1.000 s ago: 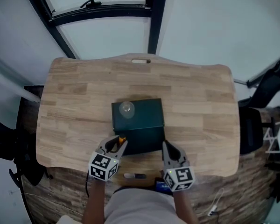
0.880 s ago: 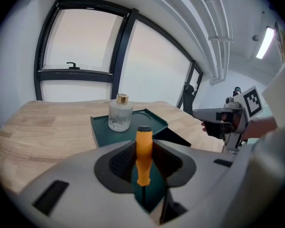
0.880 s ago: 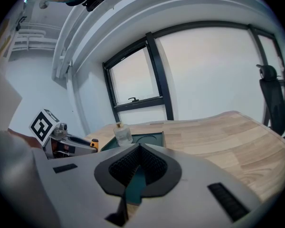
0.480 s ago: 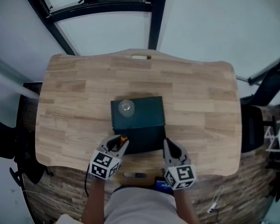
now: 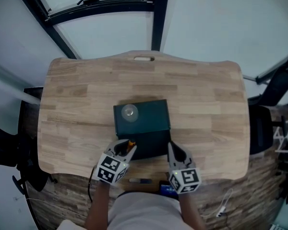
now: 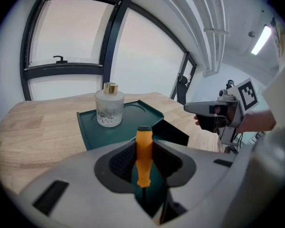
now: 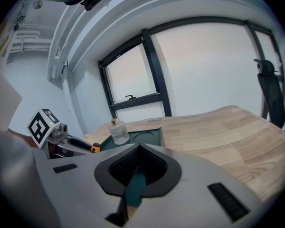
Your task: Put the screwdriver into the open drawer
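Observation:
A dark green box (image 5: 143, 115) stands mid-table with its drawer (image 5: 151, 146) pulled out toward me. The screwdriver (image 6: 143, 155) has an orange handle and a dark shaft, and my left gripper (image 5: 126, 148) is shut on the handle. It hovers at the drawer's left front corner, the handle tip (image 5: 131, 143) just over the edge. My right gripper (image 5: 174, 150) is at the drawer's right front corner. In the right gripper view its jaws are nearly together around a green strip (image 7: 134, 189), which looks like the drawer's wall. The left gripper (image 7: 71, 147) also shows there.
A glass bottle (image 5: 129, 111) with a gold cap stands on the box top, left side. The wooden table (image 5: 81, 99) has a slot (image 5: 143, 58) at its far edge. A small dark item (image 5: 140, 180) and a blue thing (image 5: 165, 189) lie near me. A black chair (image 5: 277, 87) stands right.
My left gripper has moved slightly right and forward with the screwdriver, closer over the drawer's left corner. The right gripper has stayed at the drawer's right corner.

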Tool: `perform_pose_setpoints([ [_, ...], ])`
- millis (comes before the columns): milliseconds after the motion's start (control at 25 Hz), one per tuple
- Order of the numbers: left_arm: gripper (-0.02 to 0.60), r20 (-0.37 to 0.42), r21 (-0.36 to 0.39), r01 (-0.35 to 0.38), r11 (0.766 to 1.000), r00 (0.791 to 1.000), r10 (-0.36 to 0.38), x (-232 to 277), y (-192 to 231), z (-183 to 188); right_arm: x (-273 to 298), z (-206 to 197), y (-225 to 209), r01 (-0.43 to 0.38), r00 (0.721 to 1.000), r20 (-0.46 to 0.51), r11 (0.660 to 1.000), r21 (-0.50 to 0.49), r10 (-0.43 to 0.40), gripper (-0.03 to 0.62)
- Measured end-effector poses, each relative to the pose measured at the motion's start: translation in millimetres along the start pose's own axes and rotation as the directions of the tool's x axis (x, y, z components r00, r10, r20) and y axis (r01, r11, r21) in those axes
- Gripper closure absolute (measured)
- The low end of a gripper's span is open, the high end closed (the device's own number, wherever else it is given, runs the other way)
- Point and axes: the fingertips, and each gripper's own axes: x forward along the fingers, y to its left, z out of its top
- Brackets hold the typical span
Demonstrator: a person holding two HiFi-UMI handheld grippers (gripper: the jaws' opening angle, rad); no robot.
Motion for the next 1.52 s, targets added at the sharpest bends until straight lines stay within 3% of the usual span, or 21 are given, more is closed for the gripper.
perform_pose_setpoints([
  [1520,0.472,-0.169,0.077,0.131,0.988,0.979,-0.117,38.2,-13.3,-10.2,19.7,-9.4,-15.8,0.013,0.998,-0.055,1.0,0.028,-0.011,0.597],
])
